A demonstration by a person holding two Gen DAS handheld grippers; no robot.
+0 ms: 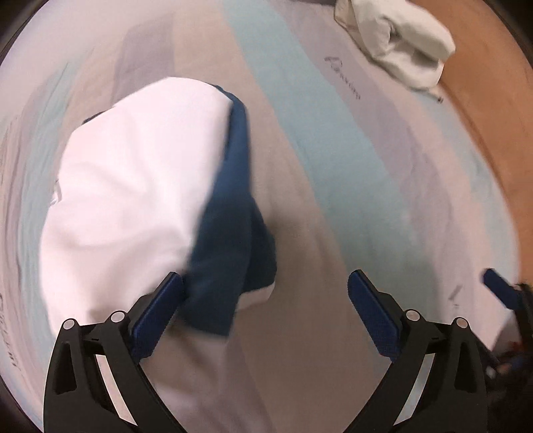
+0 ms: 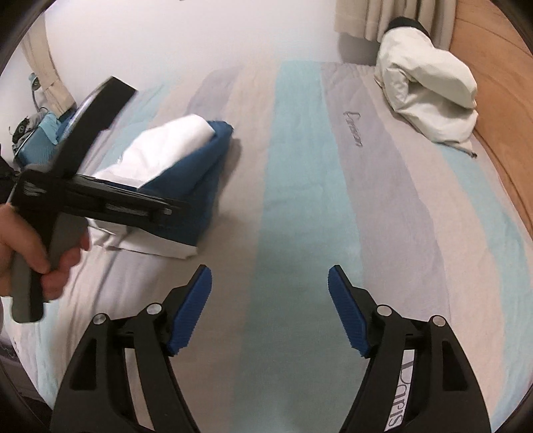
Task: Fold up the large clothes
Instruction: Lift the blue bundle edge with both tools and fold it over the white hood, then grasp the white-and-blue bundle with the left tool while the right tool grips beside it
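A folded white and dark blue garment (image 1: 140, 186) lies on the striped bed sheet (image 1: 333, 166). My left gripper (image 1: 265, 289) is open and hovers just above the garment's near edge; its left finger is close to the blue sleeve part, holding nothing. In the right wrist view the garment (image 2: 173, 166) lies at the left, partly hidden by the left gripper's body (image 2: 100, 196) and the hand holding it. My right gripper (image 2: 269, 283) is open and empty over bare sheet (image 2: 299, 200), to the right of the garment.
A cream folded bundle (image 2: 429, 86) lies at the far right of the bed, also in the left wrist view (image 1: 396, 43). A wooden bed frame (image 2: 499, 116) curves along the right. Curtains (image 2: 363, 16) hang behind. Blue items (image 2: 40, 133) sit at far left.
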